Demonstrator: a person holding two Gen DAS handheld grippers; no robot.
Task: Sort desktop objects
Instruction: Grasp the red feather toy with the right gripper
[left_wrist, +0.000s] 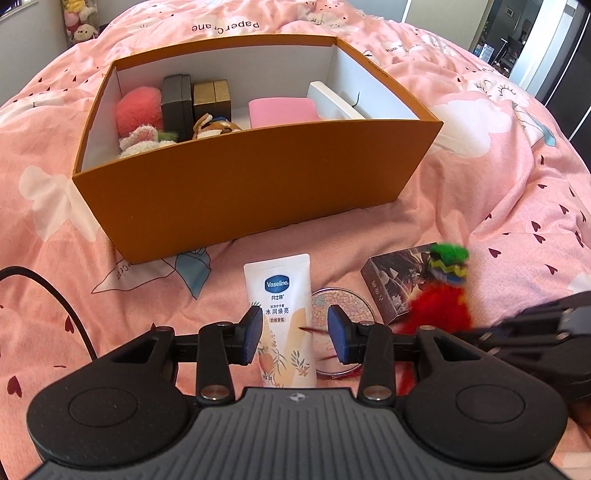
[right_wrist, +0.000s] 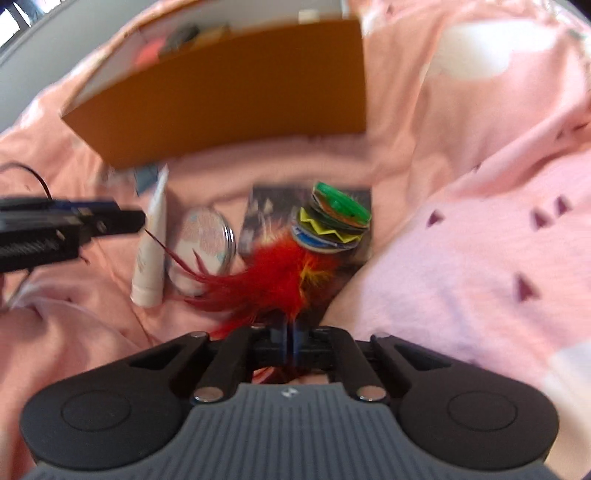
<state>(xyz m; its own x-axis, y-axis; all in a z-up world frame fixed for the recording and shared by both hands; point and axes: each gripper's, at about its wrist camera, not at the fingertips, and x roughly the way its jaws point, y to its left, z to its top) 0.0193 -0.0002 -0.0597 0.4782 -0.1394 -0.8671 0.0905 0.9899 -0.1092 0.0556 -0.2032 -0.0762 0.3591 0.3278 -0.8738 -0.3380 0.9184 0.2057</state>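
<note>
A white Vaseline tube (left_wrist: 282, 310) lies on the pink bedspread between the blue pads of my open left gripper (left_wrist: 295, 334), which hovers over it. My right gripper (right_wrist: 291, 334) is shut on the red feathers of a shuttlecock (right_wrist: 280, 273) with stacked coloured discs (right_wrist: 334, 218) at its head. The shuttlecock also shows in the left wrist view (left_wrist: 439, 295). A round compact (left_wrist: 341, 306) lies beside the tube, and a dark printed box (left_wrist: 395, 284) lies under the shuttlecock. The orange box (left_wrist: 258, 177) stands behind them.
The orange box holds a pink plush (left_wrist: 138, 110), a black case (left_wrist: 177, 101), a gold case (left_wrist: 212, 98), a pink pad (left_wrist: 282, 110) and a white item (left_wrist: 334, 99). A black cable (left_wrist: 55, 295) crosses the bedspread at left. Plush toys (left_wrist: 79, 22) sit far back left.
</note>
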